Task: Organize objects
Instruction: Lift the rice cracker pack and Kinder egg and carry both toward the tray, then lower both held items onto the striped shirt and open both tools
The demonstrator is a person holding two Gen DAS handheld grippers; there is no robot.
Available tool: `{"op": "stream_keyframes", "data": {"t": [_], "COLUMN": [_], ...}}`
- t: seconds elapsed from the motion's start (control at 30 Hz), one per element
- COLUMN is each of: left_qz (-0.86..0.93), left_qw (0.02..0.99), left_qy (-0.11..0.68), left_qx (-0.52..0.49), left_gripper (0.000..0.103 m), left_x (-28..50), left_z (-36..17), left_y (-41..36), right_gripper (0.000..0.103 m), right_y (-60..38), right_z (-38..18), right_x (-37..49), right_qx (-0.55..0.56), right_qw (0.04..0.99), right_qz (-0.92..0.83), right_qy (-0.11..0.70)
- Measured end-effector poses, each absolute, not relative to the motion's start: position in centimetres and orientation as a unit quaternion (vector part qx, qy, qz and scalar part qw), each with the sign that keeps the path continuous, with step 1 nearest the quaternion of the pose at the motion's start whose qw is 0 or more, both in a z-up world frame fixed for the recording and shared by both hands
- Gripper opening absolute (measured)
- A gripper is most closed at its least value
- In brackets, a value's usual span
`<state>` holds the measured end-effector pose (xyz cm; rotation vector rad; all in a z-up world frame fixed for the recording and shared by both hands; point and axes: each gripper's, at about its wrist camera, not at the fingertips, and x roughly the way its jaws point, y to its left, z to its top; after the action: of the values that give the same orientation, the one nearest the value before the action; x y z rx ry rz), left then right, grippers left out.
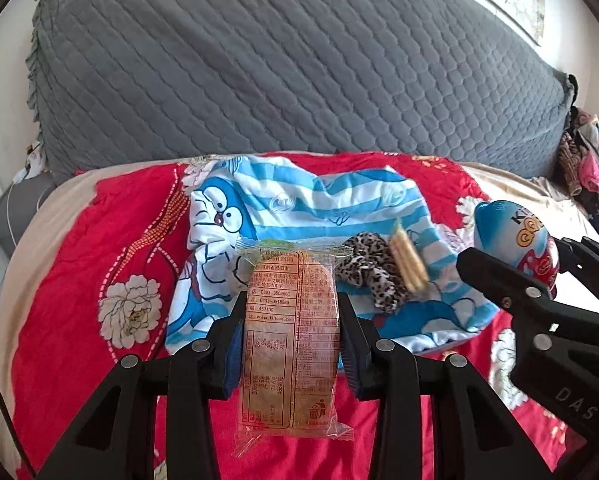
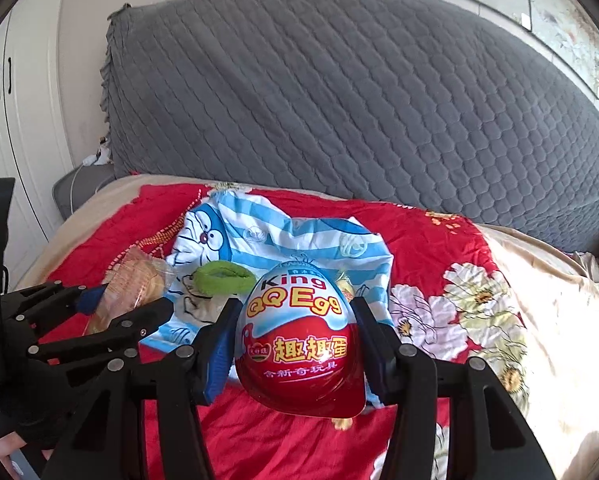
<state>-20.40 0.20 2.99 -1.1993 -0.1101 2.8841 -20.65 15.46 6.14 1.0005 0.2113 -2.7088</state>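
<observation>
My left gripper (image 1: 293, 316) is shut on a clear packet of orange-brown snack (image 1: 287, 340) and holds it upright above the red bed cover. The right gripper (image 2: 295, 320) is shut on a red and blue toy egg (image 2: 299, 340). The egg (image 1: 515, 236) also shows at the right of the left wrist view, and the packet (image 2: 135, 288) at the left of the right wrist view. Ahead lies a blue striped cartoon cloth (image 1: 299, 208) with a leopard scrunchie (image 1: 371, 268), a small yellow packet (image 1: 409, 260) and a green scrunchie (image 2: 223, 278) on it.
A red flowered bedspread (image 1: 99, 248) covers the bed. A grey quilted headboard (image 1: 279, 60) rises behind it. Clothes (image 1: 591, 160) are piled at the far right. A white wardrobe (image 2: 15, 100) stands at the left, and a hand (image 2: 3, 452) shows at the lower left.
</observation>
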Motion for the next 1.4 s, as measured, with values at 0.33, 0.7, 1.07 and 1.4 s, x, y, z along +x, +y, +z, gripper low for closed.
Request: {"op": "stream_keyframes", "data": {"t": [0.33, 0.7, 1.07, 1.4], "left_qz": [0.919, 0.916, 0.918, 0.913], "left_qw": [0.009, 0.005, 0.003, -0.009], "left_qy": [-0.024, -0.026, -0.009, -0.009], "left_qx": [-0.394, -0.401, -0.397, -0.409], "left_gripper": [0.041, 0.041, 0.041, 0.041], "left_x": [-23.6, -25.5, -25.9, -27.1], "left_z": [0.0, -3.0, -3.9, -5.4], "left_y": [0.2, -0.4, 0.1, 0.0], "right_gripper": [0.054, 0.054, 0.054, 0.055], "right_y": [14.9, 13.8, 13.9, 13.5], "right_z": [1.8, -1.3, -2.7, -4.2], "right_x": [-24.2, -26.4, -27.4, -28.3], "right_qx": [0.365, 0.383, 0.389, 0.399], "right_qw": [0.128, 0.134, 0.134, 0.132], "right_qz": [-0.919, -0.91, -0.906, -0.901], "right_qy": [0.072, 0.09, 0.101, 0.109]}}
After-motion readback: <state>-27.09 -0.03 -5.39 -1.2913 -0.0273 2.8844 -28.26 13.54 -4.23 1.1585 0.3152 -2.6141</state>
